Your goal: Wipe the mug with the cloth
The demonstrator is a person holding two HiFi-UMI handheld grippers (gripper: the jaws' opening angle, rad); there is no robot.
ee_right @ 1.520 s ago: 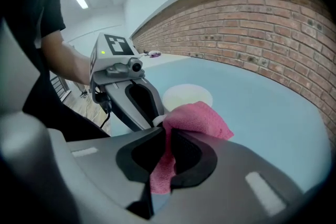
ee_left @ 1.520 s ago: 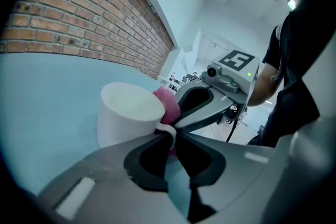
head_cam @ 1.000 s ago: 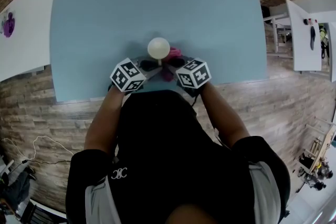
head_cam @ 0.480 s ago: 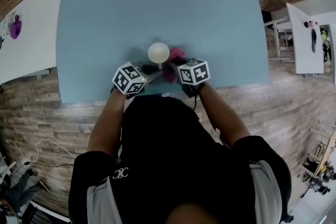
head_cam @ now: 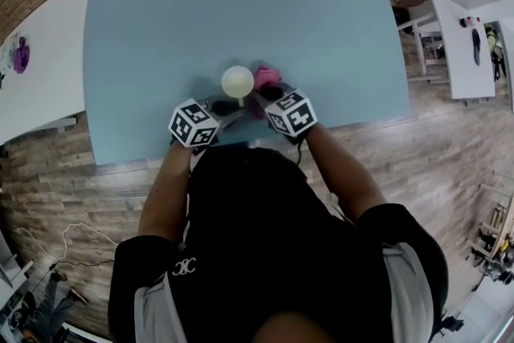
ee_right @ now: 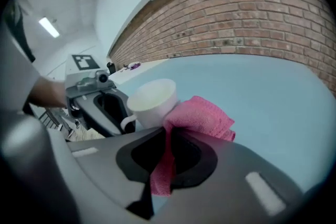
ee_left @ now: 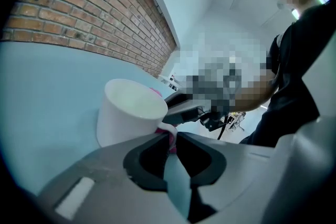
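A white mug [head_cam: 238, 80] stands on the light blue table [head_cam: 241, 4] near its front edge. My left gripper [head_cam: 238, 102] is shut on the mug's handle [ee_left: 167, 131], which sits pinched between its jaws in the left gripper view. My right gripper [head_cam: 259, 96] is shut on a pink cloth [ee_right: 202, 117]. The bunched cloth [head_cam: 267, 77] presses against the mug's [ee_right: 152, 102] right side, and a strip of it hangs down between the jaws. The left gripper [ee_right: 102, 107] shows behind the mug in the right gripper view.
The table's front edge [head_cam: 241, 142] runs just below both grippers, close to the person's body. A brick wall [ee_right: 252, 18] lies beyond the table's far edge. A white table [head_cam: 40, 68] stands to the left and white furniture [head_cam: 462, 44] to the right.
The right gripper's marker cube has turned a little while the cloth stays at the mug's right side. The left gripper and mug have kept their place.
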